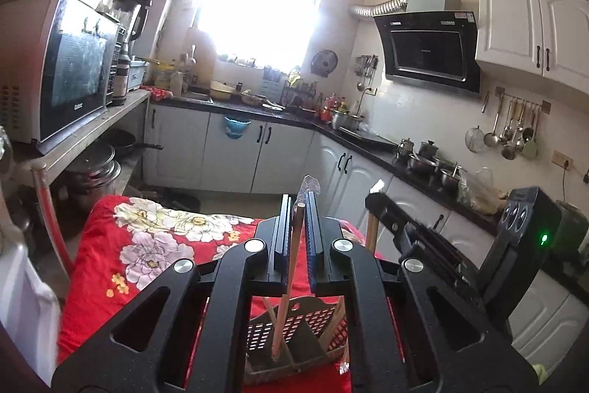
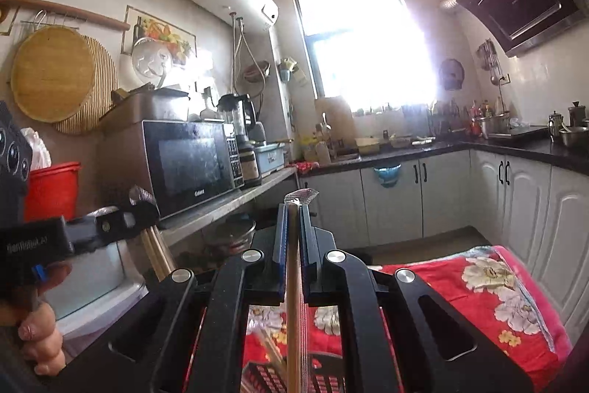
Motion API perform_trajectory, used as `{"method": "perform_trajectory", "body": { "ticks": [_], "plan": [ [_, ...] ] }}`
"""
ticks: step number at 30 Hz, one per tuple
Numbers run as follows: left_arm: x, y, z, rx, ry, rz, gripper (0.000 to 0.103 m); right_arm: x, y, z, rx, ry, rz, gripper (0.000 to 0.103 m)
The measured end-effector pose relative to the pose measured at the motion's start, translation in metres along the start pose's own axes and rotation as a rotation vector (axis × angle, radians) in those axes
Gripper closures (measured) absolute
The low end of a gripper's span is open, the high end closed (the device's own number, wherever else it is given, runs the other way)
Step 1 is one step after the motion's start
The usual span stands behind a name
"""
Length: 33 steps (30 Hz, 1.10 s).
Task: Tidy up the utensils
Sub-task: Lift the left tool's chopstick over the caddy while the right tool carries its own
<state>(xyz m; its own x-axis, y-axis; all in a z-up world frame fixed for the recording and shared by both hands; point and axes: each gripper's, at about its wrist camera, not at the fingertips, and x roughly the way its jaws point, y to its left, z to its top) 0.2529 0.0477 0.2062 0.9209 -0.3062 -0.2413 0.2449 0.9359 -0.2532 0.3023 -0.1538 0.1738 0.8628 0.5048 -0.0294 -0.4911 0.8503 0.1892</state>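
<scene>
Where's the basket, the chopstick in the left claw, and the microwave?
basket (image 1: 294,326), left wrist view, its slotted wall
chopstick (image 1: 285,297), left wrist view, mid-shaft below the claw
microwave (image 2: 187,159), right wrist view, its door glass

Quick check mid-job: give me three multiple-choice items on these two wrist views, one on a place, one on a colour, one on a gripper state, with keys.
1. Where is the dark perforated plastic basket?
A. on the black countertop
B. on the floral cloth, below the left gripper
C. on the microwave

2. What is the main colour of the floral cloth?
A. red
B. green
C. white

3. How is the left gripper?
A. wide open
B. shut on nothing
C. shut on wooden chopsticks

Key: 1 B, the basket shows under the gripper's frame; 2 A, red ground with pale flowers; 3 C, the sticks run between its closed fingers.
</scene>
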Motion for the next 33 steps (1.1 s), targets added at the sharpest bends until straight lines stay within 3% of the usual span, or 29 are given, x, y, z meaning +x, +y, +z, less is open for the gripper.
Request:
{"method": "perform_trajectory", "body": {
  "ticks": [7,23,33],
  "plan": [
    [0.013,0.008,-0.013,0.003,0.005,0.037,0.099,0.018,0.002,-0.006,-0.012,-0.035,-0.018,0.097],
    [0.043,0.020,-0.055,-0.011,0.060,0.022,0.099,0.042,-0.011,-0.054,-0.054,-0.081,-0.068,0.097],
    [0.053,0.018,-0.075,-0.007,0.086,0.028,0.099,0.039,-0.020,-0.078,-0.079,-0.040,-0.067,0.096]
  ]
}}
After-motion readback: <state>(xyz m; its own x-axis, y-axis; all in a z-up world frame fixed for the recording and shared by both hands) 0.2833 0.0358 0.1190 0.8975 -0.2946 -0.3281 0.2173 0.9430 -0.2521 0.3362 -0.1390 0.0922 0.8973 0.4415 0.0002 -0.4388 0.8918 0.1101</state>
